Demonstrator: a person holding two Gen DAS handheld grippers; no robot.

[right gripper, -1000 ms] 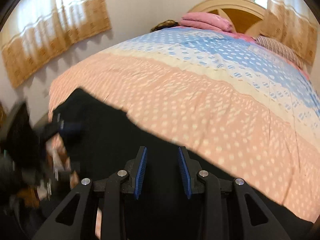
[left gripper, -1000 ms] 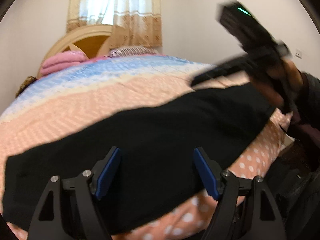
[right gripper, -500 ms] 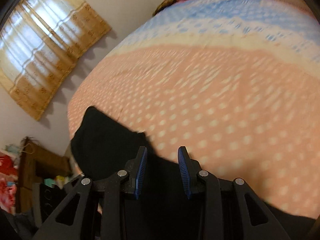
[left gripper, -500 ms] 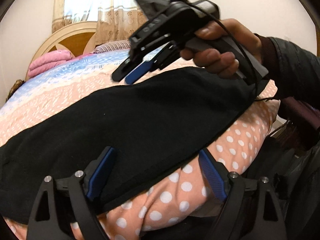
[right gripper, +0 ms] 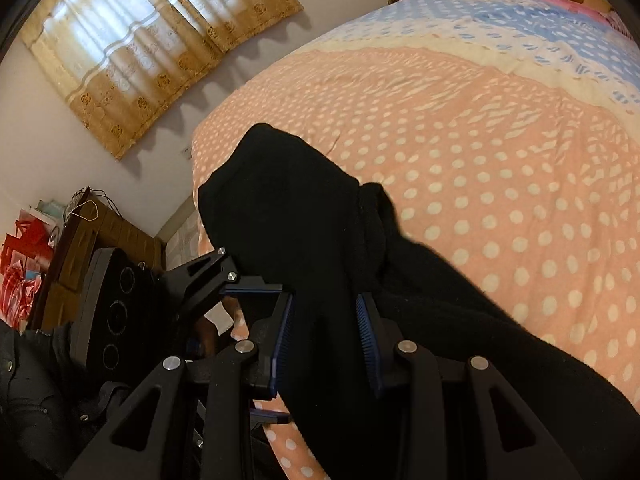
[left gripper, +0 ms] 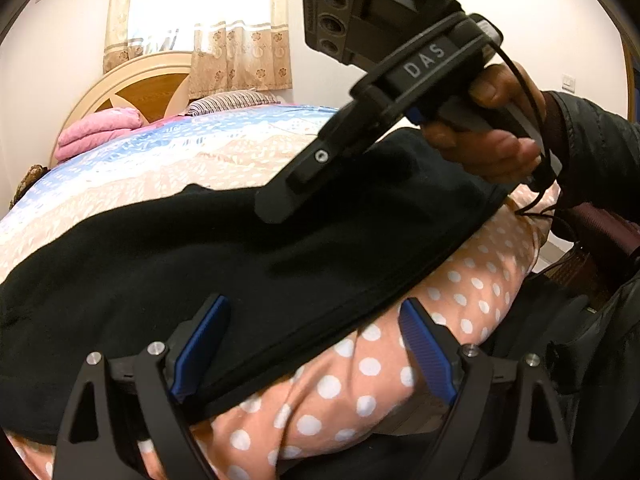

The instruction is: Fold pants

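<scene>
Black pants [left gripper: 224,256] lie stretched along the near edge of the bed; in the right wrist view the pants [right gripper: 304,200] end in a rumpled tip. My left gripper [left gripper: 312,344] is open wide at the pants' near hem, one blue pad over the cloth, the other over the polka-dot quilt. My right gripper [right gripper: 324,336] hovers low over the pants with its jaws part open, black cloth between them, not pinched. It also shows in the left wrist view [left gripper: 280,200], held in a hand above the middle of the pants.
The bed carries a peach polka-dot quilt [right gripper: 500,152] with blue bands, pink pillows [left gripper: 100,134] and a wooden headboard [left gripper: 148,88] at the far end. Curtains [right gripper: 152,52] hang on the wall. Brown boxes [right gripper: 104,232] and red bags stand on the floor beside the bed.
My right gripper has swung left and down along the pants toward my left gripper. My left gripper has drawn back to the near hem.
</scene>
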